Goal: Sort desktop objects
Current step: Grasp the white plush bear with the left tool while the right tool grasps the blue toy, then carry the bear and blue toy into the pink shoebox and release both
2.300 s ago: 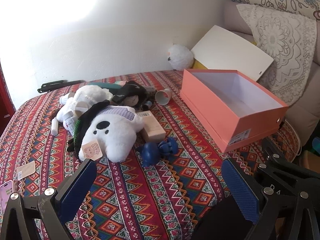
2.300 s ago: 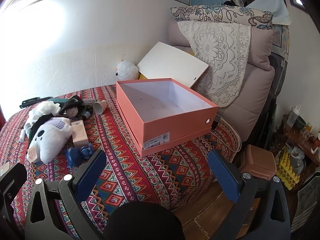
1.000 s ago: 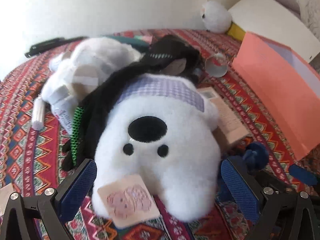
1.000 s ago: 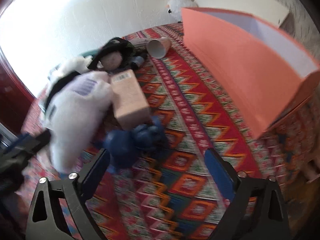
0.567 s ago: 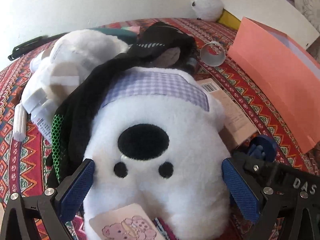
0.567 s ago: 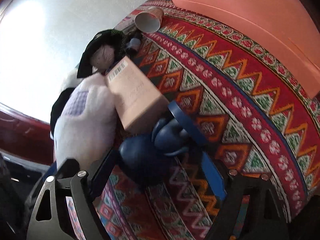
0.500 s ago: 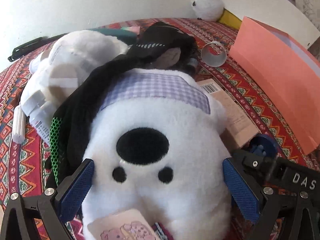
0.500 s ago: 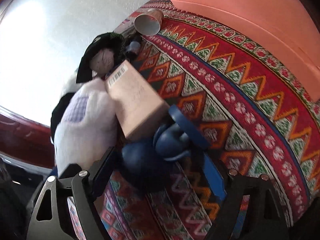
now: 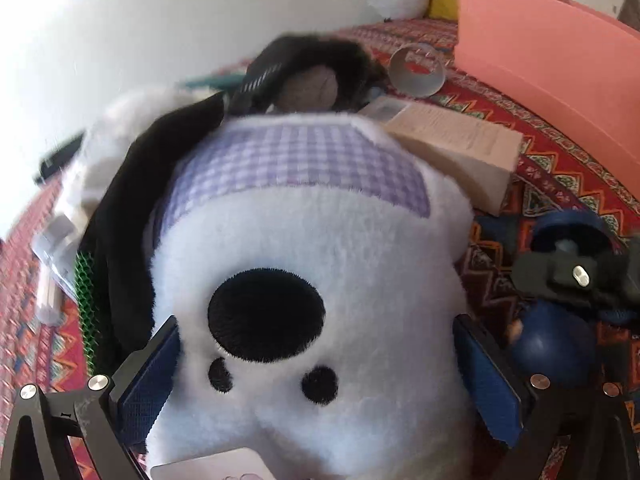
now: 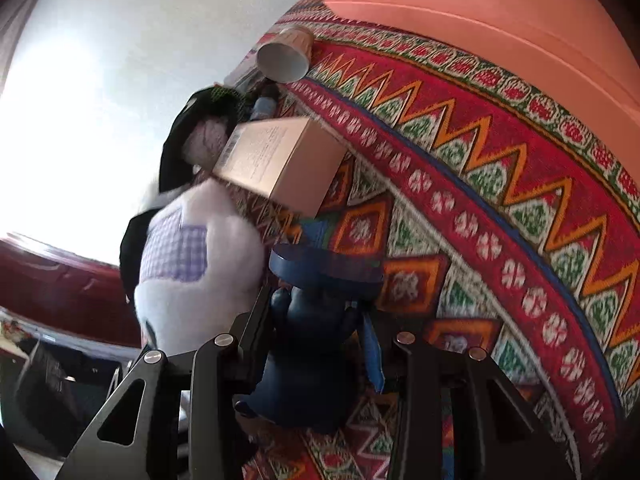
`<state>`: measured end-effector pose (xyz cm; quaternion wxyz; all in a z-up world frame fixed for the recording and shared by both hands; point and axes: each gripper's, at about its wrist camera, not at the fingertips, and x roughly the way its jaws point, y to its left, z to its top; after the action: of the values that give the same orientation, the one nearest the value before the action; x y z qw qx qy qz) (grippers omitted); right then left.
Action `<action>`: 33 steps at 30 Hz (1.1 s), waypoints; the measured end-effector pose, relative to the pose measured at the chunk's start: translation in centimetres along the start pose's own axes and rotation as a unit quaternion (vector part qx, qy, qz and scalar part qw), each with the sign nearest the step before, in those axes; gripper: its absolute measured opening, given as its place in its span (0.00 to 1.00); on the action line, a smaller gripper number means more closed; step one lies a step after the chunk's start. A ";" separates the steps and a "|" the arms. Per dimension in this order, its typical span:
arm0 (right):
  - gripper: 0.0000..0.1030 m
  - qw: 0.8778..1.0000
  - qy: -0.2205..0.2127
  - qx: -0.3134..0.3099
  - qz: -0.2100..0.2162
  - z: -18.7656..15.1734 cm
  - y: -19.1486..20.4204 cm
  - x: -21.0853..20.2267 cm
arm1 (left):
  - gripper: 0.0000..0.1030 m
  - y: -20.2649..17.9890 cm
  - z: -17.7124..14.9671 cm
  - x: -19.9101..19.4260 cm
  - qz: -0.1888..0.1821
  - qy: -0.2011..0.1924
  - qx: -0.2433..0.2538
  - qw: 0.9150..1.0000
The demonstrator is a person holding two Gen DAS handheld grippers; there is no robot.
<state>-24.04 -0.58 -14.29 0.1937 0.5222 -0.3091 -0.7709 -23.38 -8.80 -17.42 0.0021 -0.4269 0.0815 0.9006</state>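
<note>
A round table covered in a red patterned cloth (image 10: 500,184) stands against a white wall. At far left of the left wrist view lies a blurred heap of white plush and small plastic packets; we cannot read any print on them. Our left gripper (image 9: 316,380) has its blue pads spread wide on either side of a white plush dog's (image 9: 320,280) head, touching or nearly touching the fur. The dog lies flat, black nose toward the camera, with its long axis running away from us toward the wall, and a lilac gingham patch sits on its far part. A paper tag (image 9: 212,470) shows at its near edge, print unreadable. Behind it lies a dark plush toy (image 9: 316,68). To the right, a beige carton (image 9: 456,144) carries fine print too small to read, and a paper cup (image 9: 416,70) lies on its side, mouth toward us. Our right gripper (image 10: 320,320) has its fingers narrowed around a dark blue figure (image 10: 308,360), its flat round end pointing away from the camera. At far right stands the orange box (image 9: 552,64).
</note>
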 end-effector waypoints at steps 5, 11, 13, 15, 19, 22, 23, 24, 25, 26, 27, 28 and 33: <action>0.40 0.999 0.007 -0.033 -0.011 -1.0 0.7 -0.3 | 1.00 2.9 2.0 2.0 -0.062 0.005 -0.046 0.997; 0.40 0.999 0.004 -0.042 -0.016 -1.7 0.6 -0.8 | 0.95 1.8 2.9 3.2 -0.030 0.058 -0.050 0.997; 0.40 0.999 0.004 -0.040 -0.010 -1.9 0.4 -1.2 | 0.83 1.3 2.5 1.8 -0.015 0.045 -0.047 0.998; 0.40 0.999 0.005 -0.038 -0.004 -2.2 0.2 -1.6 | 0.71 1.1 1.6 -0.4 -0.007 0.021 -0.053 0.998; 0.40 0.999 0.007 -0.034 0.009 -2.6 -0.3 -2.3 | 0.69 1.9 -2.5 -4.6 -0.020 0.002 -0.107 0.994; 0.40 0.999 0.012 -0.043 0.021 -3.9 -0.4 -3.4 | 0.69 2.3 -5.4 -7.8 -0.028 -0.007 -0.135 0.990; 0.40 0.998 0.014 -0.047 0.026 -4.4 -0.5 -3.9 | 0.69 2.4 -6.3 -8.8 -0.031 -0.010 -0.144 0.989; 0.40 0.998 0.017 -0.051 0.030 -4.9 -0.5 -4.3 | 0.69 2.5 -7.1 -9.9 -0.032 -0.016 -0.152 0.988; 0.40 0.998 0.019 -0.055 0.035 -5.4 -0.6 -4.7 | 0.69 2.5 -7.7 -11.0 -0.032 -0.024 -0.159 0.987; 0.40 0.997 0.021 -0.059 0.039 -5.9 -0.6 -5.1 | 0.69 2.6 -8.2 -12.1 -0.031 -0.032 -0.165 0.985; 0.40 0.997 0.023 -0.062 0.044 -6.5 -0.6 -5.5 | 0.69 2.7 -8.6 -13.2 -0.030 -0.040 -0.171 0.984; 0.40 0.996 0.025 -0.066 0.048 -7.0 -0.7 -6.0 | 0.69 2.8 -9.1 -14.3 -0.031 -0.047 -0.178 0.982; 0.40 0.993 0.036 -0.085 0.071 -9.5 -0.9 -8.1 | 0.69 2.7 -10.7 -19.2 -0.036 -0.083 -0.185 0.979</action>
<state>-12.20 2.51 -11.87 0.3024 0.5080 -0.2712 -0.7596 -3.18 -11.79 -8.90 -0.0377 -0.3463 -0.1027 0.9317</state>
